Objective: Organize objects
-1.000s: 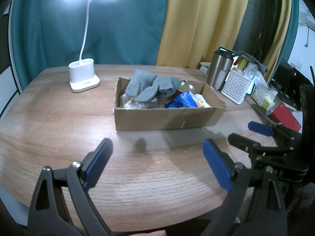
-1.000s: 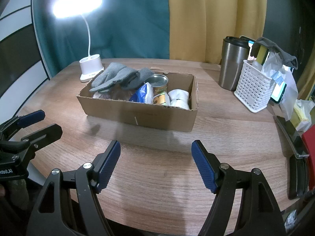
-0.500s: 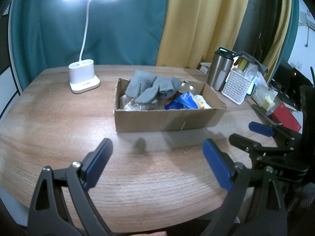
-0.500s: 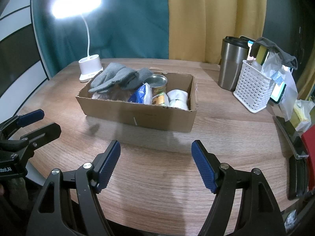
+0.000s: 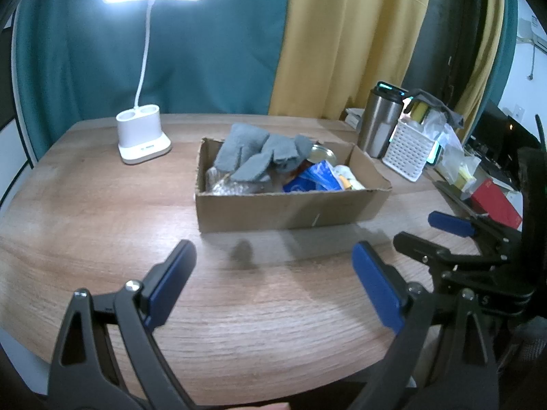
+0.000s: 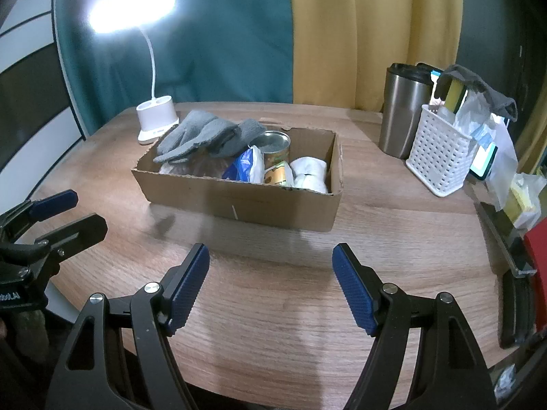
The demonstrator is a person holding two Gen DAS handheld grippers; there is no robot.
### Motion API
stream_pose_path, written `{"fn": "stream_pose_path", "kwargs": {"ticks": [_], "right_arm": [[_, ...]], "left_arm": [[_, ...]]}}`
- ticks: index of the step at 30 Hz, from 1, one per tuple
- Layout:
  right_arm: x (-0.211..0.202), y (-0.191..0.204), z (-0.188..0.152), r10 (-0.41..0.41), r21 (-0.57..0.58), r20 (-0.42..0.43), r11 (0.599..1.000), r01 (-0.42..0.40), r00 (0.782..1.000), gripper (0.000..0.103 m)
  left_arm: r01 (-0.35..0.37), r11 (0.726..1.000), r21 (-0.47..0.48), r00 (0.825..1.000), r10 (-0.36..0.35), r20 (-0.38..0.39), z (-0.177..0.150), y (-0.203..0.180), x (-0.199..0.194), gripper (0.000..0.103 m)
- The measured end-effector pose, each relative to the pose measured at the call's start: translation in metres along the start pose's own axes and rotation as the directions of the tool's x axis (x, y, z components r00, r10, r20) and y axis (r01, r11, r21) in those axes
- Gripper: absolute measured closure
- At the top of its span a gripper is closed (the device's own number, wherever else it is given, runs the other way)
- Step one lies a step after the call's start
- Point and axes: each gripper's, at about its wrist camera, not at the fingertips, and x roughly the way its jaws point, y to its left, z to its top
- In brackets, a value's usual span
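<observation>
A cardboard box (image 5: 287, 210) (image 6: 239, 205) sits mid-table. It holds grey gloves (image 5: 259, 155) (image 6: 198, 135), a tin can (image 6: 273, 152), a blue packet (image 5: 314, 179) (image 6: 244, 165) and a white roll (image 6: 309, 174). My left gripper (image 5: 273, 287) is open and empty above the table's near edge, short of the box. My right gripper (image 6: 270, 287) is open and empty, also short of the box. Each gripper shows at the side of the other view: the right one (image 5: 458, 235), the left one (image 6: 58, 215).
A lit white desk lamp (image 5: 142, 140) (image 6: 157, 123) stands at the back left. A steel tumbler (image 5: 383, 119) (image 6: 405, 109) and a white perforated basket (image 5: 408, 153) (image 6: 441, 153) of items stand at the back right. A red box (image 5: 495, 203) lies far right.
Both grippers stay open and nearly still; the views have drifted only very slightly. Nothing in the box has moved.
</observation>
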Motion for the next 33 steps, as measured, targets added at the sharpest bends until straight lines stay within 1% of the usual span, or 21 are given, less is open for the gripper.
{"fn": "stream_pose_path", "kwargs": {"ticks": [25,33], "right_arm": [[0.0064,-0.0039,0.0002,0.001,0.011,-0.005,1.0,-0.001,1.0,0.026],[0.0091,-0.0059,0.0015,0.002,0.013,-0.007,1.0,-0.002,1.0,0.026]], "left_arm": [[-0.004,1.0,0.002,1.0,0.004,-0.016,0.002,0.0007,0.0063,0.009],[0.017,1.0,0.014,1.0,-0.017,-0.013,0.0044,-0.0036,0.0088,0.009]]}}
